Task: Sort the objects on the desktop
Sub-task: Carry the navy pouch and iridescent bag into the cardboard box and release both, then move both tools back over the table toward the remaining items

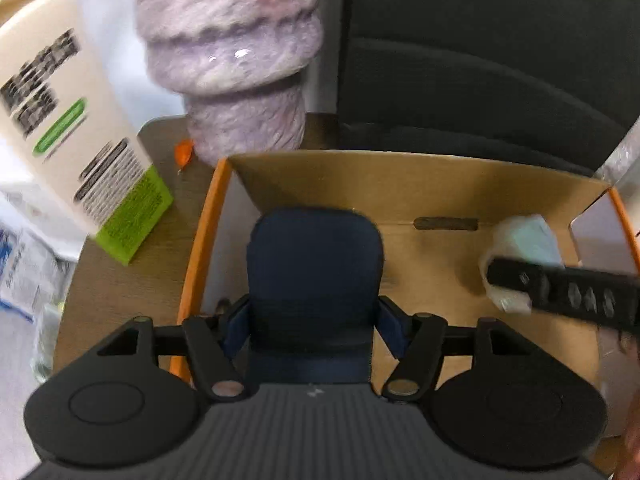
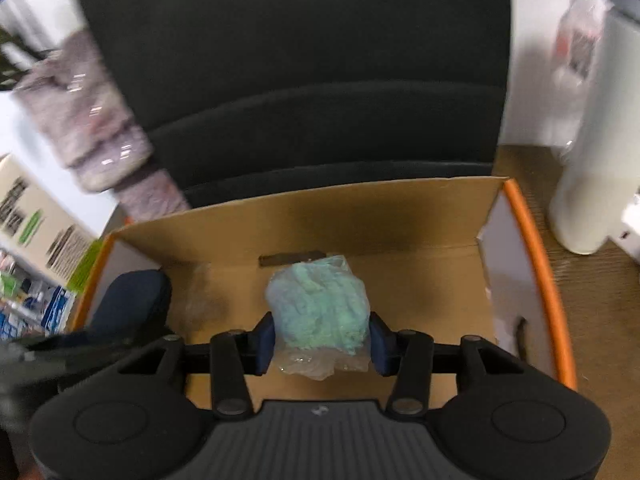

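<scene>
An open cardboard box with orange edges stands on the wooden table. My left gripper is shut on a dark blue case and holds it over the box's left side; the case also shows in the right wrist view. My right gripper is shut on a clear bag of mint-green cloth and holds it over the middle of the box. In the left wrist view the bag and a right gripper finger show at the right.
A cream and green carton leans left of the box. A wrapped lilac fluffy bundle stands behind it. A black chair back rises behind the box. A white bottle stands at the right on the wooden table.
</scene>
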Tool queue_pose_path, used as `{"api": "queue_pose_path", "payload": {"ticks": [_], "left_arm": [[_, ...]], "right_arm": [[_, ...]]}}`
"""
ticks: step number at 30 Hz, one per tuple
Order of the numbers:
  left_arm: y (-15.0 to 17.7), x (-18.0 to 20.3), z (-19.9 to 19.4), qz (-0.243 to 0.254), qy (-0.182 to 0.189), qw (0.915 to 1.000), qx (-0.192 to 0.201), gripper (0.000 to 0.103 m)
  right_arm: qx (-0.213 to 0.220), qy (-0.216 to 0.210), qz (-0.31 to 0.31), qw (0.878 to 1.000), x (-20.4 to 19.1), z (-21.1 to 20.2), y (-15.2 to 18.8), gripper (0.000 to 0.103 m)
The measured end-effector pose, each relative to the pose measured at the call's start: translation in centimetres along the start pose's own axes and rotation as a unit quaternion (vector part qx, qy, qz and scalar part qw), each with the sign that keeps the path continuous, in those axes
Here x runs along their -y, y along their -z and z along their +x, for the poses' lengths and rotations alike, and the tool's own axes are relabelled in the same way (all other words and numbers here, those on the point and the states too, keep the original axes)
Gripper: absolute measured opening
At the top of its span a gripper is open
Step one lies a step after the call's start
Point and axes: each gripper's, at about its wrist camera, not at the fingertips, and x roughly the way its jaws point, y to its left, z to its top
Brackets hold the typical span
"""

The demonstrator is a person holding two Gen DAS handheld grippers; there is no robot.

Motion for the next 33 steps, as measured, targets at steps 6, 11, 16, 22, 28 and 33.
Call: {"api": "queue_pose_path", "payload": {"ticks": [6, 11, 16, 22, 28, 33], "left_arm": [[-0.7, -1.1, -3.1, -0.01, 0.023, 0.9986, 0.047, 0.083], [-0.7, -1.9, -7.2, -0.013, 0.028, 0.9967, 0.075, 0.09], [1.3, -2.4, -9.3, -0.015, 0.025, 0.9974, 0.066, 0.095], [5.6, -2.3, -12.7, -0.018, 0.02, 0.9969, 0.073, 0.098], [12.5, -2.4, -17.4, -0.032, 0.036, 0.99, 0.132, 0.102], [19.8, -3.6, -21.1, -0.049, 0.093, 0.9786, 0.177, 0.103]], "right_arm": [[-0.02, -0.044, 0.015, 0.999, -0.9, 2.8, -1.7, 0.058], [0.004, -0.019, -0.01, 1.0, -1.4, 0.2, -1.4, 0.073], [0.026, 0.032, -0.033, 0.999, -0.2, -4.9, -0.1, 0.073], [0.063, 0.06, -0.042, 0.995, 2.4, -11.2, 4.0, 0.082], [0.133, 0.064, -0.066, 0.987, 3.2, -17.1, 11.9, 0.087], [0.153, 0.03, -0.078, 0.985, 4.2, -19.4, 19.7, 0.089]]}}
